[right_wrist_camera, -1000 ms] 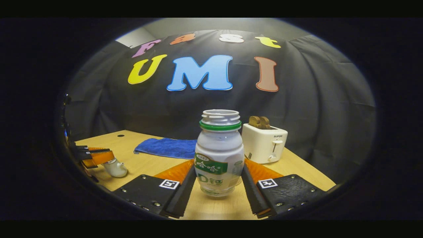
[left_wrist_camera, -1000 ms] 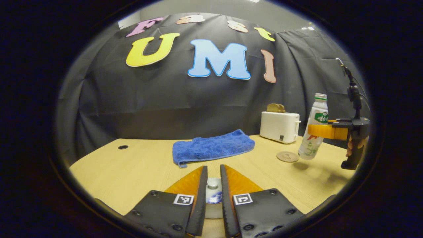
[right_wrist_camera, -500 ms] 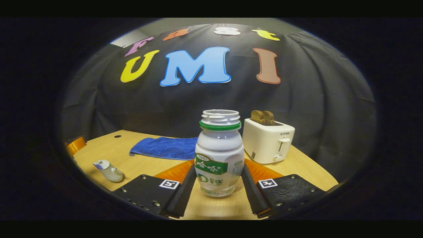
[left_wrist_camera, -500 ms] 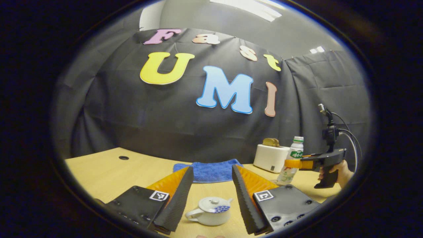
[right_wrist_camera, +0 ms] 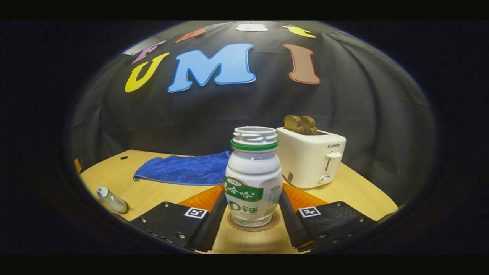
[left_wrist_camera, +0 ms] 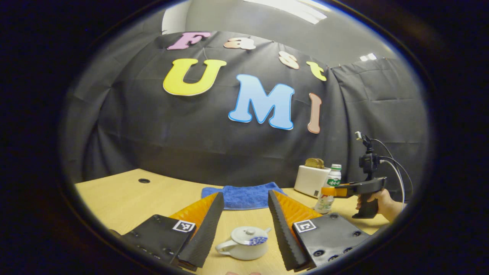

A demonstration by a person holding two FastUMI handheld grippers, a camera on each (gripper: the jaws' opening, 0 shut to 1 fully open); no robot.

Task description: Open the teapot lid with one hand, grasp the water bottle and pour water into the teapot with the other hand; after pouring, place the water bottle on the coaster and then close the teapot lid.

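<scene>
A white teapot (left_wrist_camera: 244,246) with its lid on stands on the table below my left gripper (left_wrist_camera: 245,194), which is open and apart from it. The same teapot (right_wrist_camera: 110,198) appears small at the far left of the right gripper view. My right gripper (right_wrist_camera: 253,193) is shut on the uncapped water bottle (right_wrist_camera: 253,179), which is upright. The bottle's base is at the round brown coaster (right_wrist_camera: 252,226); I cannot tell whether it touches. In the left gripper view the right gripper (left_wrist_camera: 325,190) holds the bottle (left_wrist_camera: 329,187) at the right, with a hand behind it.
A white toaster (right_wrist_camera: 311,156) with toast in it stands just behind and to the right of the bottle. A blue towel (right_wrist_camera: 183,170) lies at the back middle of the wooden table (right_wrist_camera: 153,193). The black cloth wall closes the back.
My left gripper opened, let go of the lid on the teapot and drew back and up. My right gripper carried the bottle to the coaster and lowered it.
</scene>
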